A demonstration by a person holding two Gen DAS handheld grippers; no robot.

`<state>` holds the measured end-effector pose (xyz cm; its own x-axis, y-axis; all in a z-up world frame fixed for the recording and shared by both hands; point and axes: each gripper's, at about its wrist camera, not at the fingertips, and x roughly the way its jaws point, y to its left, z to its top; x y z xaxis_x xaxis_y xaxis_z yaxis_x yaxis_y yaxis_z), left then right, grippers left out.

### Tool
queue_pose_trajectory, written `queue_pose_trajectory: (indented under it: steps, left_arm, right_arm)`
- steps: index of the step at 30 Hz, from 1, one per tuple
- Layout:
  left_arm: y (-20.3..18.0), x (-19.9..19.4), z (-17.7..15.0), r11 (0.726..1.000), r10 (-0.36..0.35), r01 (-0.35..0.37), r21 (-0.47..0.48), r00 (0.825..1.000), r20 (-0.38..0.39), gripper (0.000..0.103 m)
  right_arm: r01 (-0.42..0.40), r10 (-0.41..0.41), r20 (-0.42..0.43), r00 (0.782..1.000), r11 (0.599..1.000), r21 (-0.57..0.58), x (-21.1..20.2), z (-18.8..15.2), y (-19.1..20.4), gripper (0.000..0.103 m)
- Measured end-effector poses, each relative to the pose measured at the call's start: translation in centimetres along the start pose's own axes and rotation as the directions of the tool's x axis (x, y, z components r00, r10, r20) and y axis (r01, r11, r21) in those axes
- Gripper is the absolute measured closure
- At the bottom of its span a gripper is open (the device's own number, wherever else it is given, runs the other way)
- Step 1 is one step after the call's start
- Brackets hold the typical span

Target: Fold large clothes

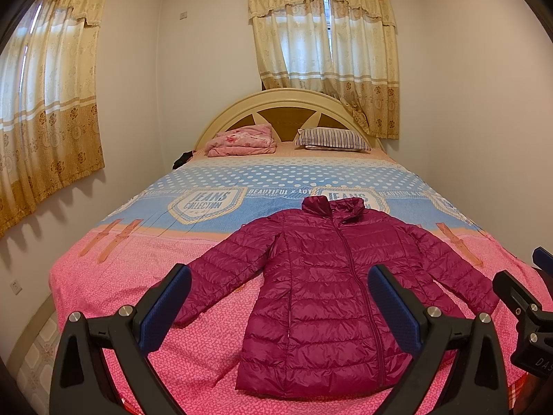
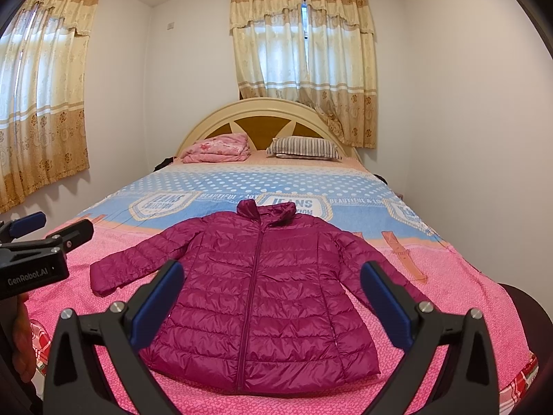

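Note:
A magenta quilted puffer jacket (image 1: 321,294) lies flat and face up on the bed, zipped, sleeves spread to both sides, collar toward the headboard. It also shows in the right wrist view (image 2: 255,297). My left gripper (image 1: 280,301) is open and empty, held above the foot of the bed over the jacket's lower left part. My right gripper (image 2: 273,294) is open and empty, held over the jacket's hem. Each gripper shows at the edge of the other's view: the right one (image 1: 528,283) and the left one (image 2: 52,231).
The bed (image 1: 114,276) has a pink and blue cover. A folded pink blanket (image 1: 242,140) and a striped pillow (image 1: 331,138) lie by the headboard (image 1: 287,103). White walls stand close on both sides. Curtains (image 1: 325,55) hang behind the bed.

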<state>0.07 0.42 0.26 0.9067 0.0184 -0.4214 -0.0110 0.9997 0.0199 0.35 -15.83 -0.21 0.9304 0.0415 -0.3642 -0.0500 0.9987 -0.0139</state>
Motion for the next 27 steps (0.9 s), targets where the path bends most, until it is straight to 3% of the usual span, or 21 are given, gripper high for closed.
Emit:
queue_pose_trajectory:
  steps: [21, 27]
  left_arm:
    - [0.0, 0.0, 0.3, 1.0, -0.001, 0.001, 0.002, 1.0, -0.002, 0.001]
    - [0.1, 1.6, -0.5, 1.0, -0.009, 0.009, 0.011, 1.0, -0.011, 0.001]
  right_arm:
    - [-0.001, 0.001, -0.006, 1.0, 1.0, 0.002, 0.1, 0.0, -0.1, 0.0]
    - [-0.014, 0.014, -0.039, 0.999, 1.0, 0.022, 1.3, -0.3, -0.9, 0.0]
